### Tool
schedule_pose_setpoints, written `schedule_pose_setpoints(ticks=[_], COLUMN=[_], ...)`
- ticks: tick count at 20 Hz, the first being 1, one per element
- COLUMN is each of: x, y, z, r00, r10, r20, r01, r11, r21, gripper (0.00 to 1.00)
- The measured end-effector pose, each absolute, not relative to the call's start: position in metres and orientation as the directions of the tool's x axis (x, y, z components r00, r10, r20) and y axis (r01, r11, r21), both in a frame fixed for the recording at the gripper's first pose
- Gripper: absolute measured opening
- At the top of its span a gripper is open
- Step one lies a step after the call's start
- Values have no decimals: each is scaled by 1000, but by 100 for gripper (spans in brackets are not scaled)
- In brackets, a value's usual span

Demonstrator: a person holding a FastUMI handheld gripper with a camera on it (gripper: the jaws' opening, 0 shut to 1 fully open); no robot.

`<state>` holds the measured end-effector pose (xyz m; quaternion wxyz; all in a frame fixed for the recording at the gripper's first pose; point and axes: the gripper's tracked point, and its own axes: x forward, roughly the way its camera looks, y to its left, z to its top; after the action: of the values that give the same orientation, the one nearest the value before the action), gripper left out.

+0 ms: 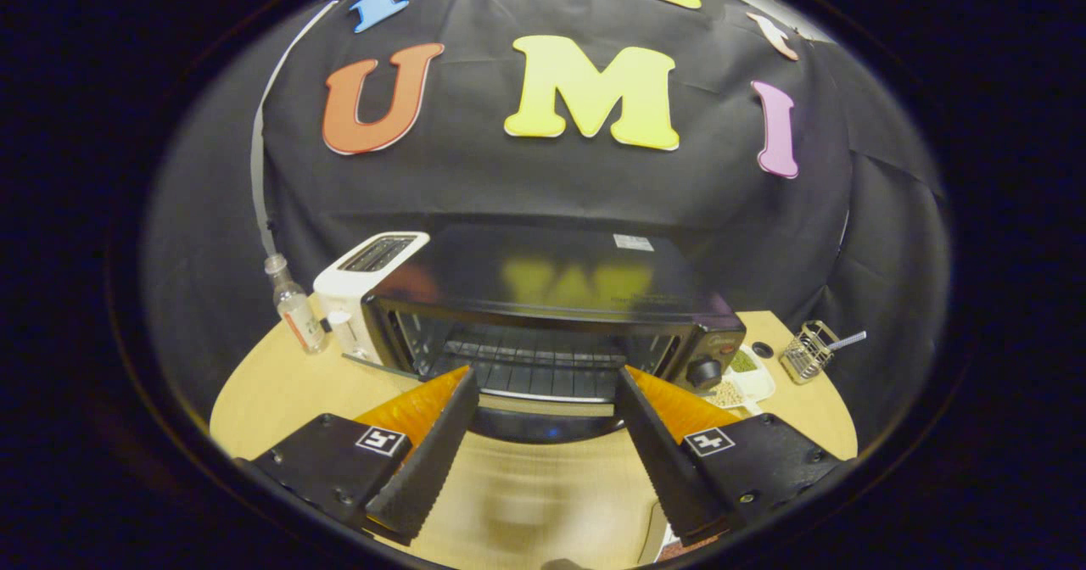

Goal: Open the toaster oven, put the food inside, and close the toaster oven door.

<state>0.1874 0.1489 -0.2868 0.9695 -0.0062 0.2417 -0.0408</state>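
Over the wooden table the gripper hangs level, its two fingers spread wide with nothing between them, pointing straight at the toaster oven. Its door lies folded down just ahead of the fingertips, the wire rack bare beyond. A white toaster stands against the oven's left side, a small bottle beside that.

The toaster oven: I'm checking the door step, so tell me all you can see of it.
The toaster oven is a glossy black box on the wooden table, upright, door dropped open toward the open hand-held gripper. A wire rack shows inside, with no food on it. A black knob sits at one end; a white toaster stands against the other.
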Motion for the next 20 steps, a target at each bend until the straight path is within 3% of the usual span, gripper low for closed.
schedule_pose_setpoints(ticks=[13,20], x=[107,108], y=[163,163], z=[-415,-427], r00=[701,693], r10=[-7,-6], r20=[-714,-721], r01=[5,-7], r11=[1000,1000], r21=[-5,-15], gripper=[100,100])
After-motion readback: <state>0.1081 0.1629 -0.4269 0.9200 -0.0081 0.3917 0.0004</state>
